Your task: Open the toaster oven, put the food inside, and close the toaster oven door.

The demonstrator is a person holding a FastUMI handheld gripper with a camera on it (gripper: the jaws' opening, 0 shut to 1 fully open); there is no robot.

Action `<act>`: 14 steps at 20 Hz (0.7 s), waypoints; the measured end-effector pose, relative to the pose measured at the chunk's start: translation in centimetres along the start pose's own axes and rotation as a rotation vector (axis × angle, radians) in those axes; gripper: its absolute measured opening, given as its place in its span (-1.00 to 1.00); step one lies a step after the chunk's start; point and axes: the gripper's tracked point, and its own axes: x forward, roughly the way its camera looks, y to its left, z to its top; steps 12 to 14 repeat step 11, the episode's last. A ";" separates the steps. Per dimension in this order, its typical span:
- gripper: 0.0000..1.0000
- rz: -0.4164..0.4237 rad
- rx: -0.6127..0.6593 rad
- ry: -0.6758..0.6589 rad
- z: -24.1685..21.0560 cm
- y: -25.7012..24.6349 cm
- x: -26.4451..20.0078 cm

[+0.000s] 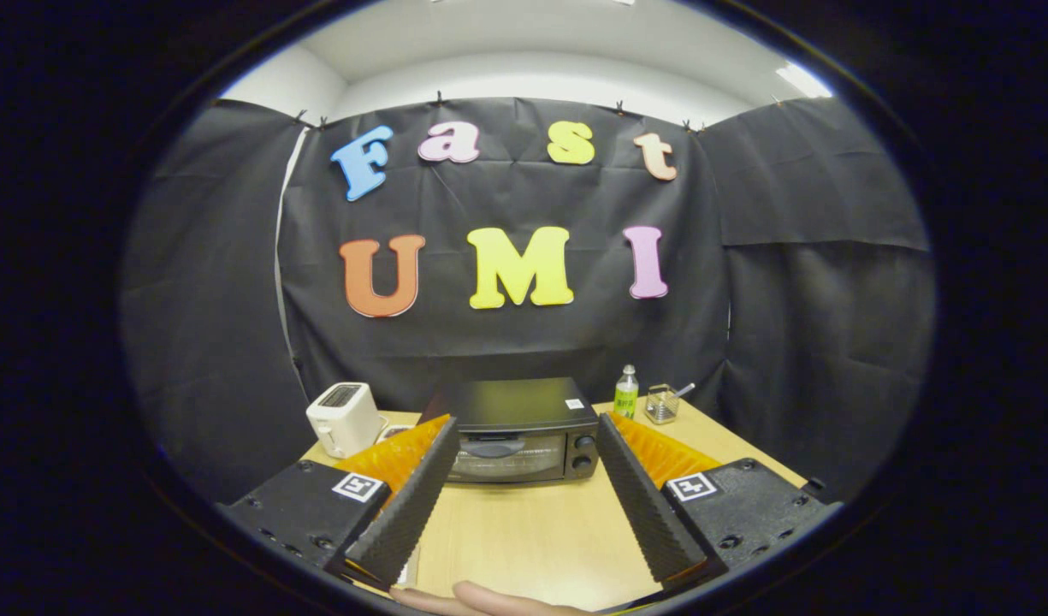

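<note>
A white pop-up toaster (pixel 344 417) stands at the far left of the wooden desk (pixel 532 539), close to the black cloth wall. Just right of it, past the left finger, sits the black toaster oven (pixel 519 429), its glass door shut and upright, with two round knobs on its right side. It lies straight ahead, beyond the fingertips and framed between them. The gripper (pixel 524 428) hangs above the desk with its jaws spread wide; nothing is between them and they touch nothing, only bare desk showing in the gap. Right of the oven, near the back edge, stands a small clear bottle (pixel 626 393) with a green label, and beside it a small wire basket (pixel 662 404) with something sticking out. Part of a hand (pixel 481 599) shows below the fingers, nearest the camera.
</note>
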 end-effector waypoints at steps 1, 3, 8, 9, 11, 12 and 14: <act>1.00 -0.007 -0.013 -0.011 0.1 -0.2 -0.5; 1.00 -0.014 -0.047 -0.037 0.3 -0.2 -1.5; 1.00 -0.015 -0.085 -0.065 -0.1 0.2 -2.9; 1.00 -0.002 -0.081 -0.057 -0.4 0.5 -2.9; 1.00 0.015 -0.069 -0.034 -0.9 0.8 -2.8; 1.00 0.015 -0.069 -0.034 -0.9 0.8 -2.8; 1.00 0.015 -0.069 -0.034 -0.9 0.8 -2.8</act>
